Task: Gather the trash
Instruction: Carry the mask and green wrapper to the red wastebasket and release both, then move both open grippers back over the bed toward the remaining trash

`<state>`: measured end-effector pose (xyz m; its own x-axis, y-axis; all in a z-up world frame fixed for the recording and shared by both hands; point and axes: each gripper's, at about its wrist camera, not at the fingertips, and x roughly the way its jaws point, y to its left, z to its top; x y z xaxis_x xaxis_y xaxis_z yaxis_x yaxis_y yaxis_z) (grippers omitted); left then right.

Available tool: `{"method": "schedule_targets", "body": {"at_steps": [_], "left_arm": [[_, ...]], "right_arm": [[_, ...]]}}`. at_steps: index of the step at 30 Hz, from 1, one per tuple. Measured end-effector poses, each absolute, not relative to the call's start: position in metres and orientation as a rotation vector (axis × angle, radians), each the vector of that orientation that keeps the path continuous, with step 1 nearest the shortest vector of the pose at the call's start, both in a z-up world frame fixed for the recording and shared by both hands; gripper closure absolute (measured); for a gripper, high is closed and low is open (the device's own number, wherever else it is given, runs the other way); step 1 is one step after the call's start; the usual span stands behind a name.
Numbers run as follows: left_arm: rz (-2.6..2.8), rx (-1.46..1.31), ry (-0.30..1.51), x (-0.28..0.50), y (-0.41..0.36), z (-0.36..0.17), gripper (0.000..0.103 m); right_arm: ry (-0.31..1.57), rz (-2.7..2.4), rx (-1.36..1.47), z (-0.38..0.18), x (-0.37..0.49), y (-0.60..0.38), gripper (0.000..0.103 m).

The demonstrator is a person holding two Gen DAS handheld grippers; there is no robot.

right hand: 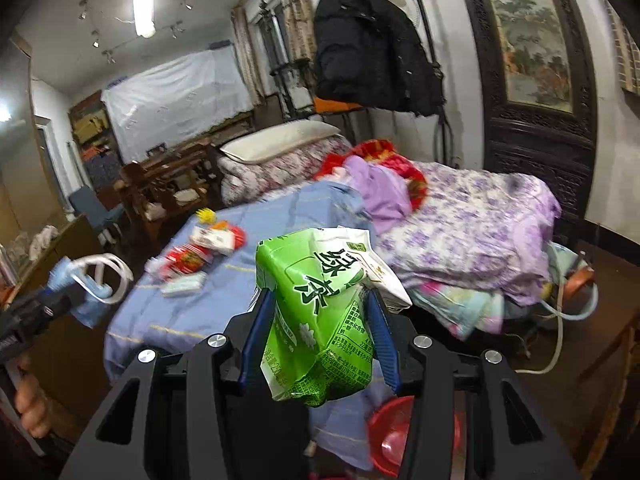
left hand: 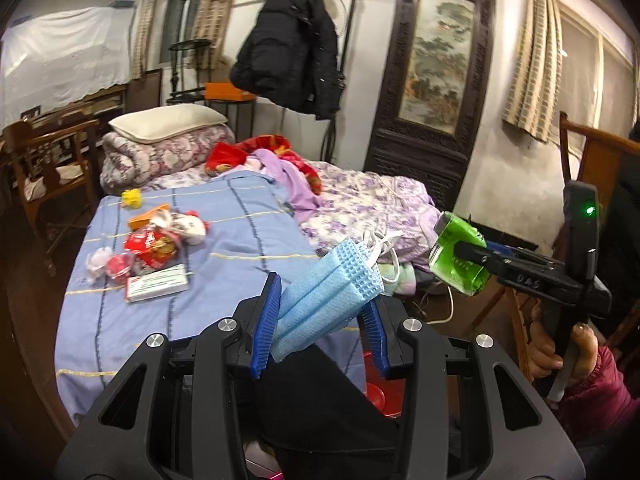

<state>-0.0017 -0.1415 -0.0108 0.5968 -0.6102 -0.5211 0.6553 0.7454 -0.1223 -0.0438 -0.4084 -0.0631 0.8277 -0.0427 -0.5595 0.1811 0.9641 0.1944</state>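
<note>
Left gripper (left hand: 320, 312) jaws pinch face mask (left hand: 328, 296); right gripper (right hand: 320, 340) jaws pinch green carton (right hand: 316, 320).

Green carton (right hand: 320, 320): large characters "绿茶"; fine print unreadable. Right gripper (left hand: 472, 256) body: "DAS".

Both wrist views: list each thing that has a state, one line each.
Left tool: shut on blue face mask, lifted off the bed.
Right tool: shut on green tea carton, crumpled.
Red basin: on floor, looks empty.
Wrappers: loose on blue bedspread.
Black jacket: hanging.
</note>
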Motion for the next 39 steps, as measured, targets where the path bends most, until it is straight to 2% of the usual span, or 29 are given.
{"method": "schedule_targets", "body": {"at_steps": [5, 11, 12, 13, 15, 25, 33, 35, 36, 39], "left_arm": [[-0.771, 0.119, 0.624, 0.009, -0.174, -0.022, 0.063], [-0.791, 0.170, 0.690, 0.025, -0.213, -0.041, 0.063], [-0.796, 0.175, 0.706, 0.029, -0.220, -0.046, 0.063], [-0.799, 0.180, 0.720, 0.031, -0.226, -0.049, 0.063], [-0.807, 0.190, 0.740, 0.033, -0.236, -0.055, 0.063], [-0.898, 0.329, 0.819, 0.033, -0.312, -0.089, 0.062], [-1.009, 0.447, 0.923, 0.024, -0.391, -0.131, 0.060], [-1.020, 0.471, 0.939, 0.021, -0.403, -0.137, 0.048], [-1.021, 0.477, 0.940, 0.019, -0.407, -0.139, 0.038], [-1.023, 0.485, 0.928, 0.016, -0.413, -0.140, 0.027]], "right_arm": [[0.691, -0.174, 0.306, -0.109, -0.042, -0.446, 0.055], [0.852, -0.222, 0.418, -0.193, -0.032, -0.485, 0.053], [0.885, -0.228, 0.440, -0.210, -0.032, -0.491, 0.050], [0.911, -0.223, 0.470, -0.223, -0.031, -0.497, 0.040], [0.926, -0.211, 0.543, -0.239, -0.033, -0.506, 0.035], [0.646, -0.314, 0.642, -0.194, -0.079, -0.548, 0.028], [0.609, -0.318, 0.695, -0.202, -0.095, -0.572, 0.027], [0.610, -0.322, 0.716, -0.208, -0.097, -0.579, 0.027], [0.609, -0.326, 0.726, -0.209, -0.098, -0.581, 0.027], [0.599, -0.333, 0.761, -0.214, -0.105, -0.588, 0.027]]}}
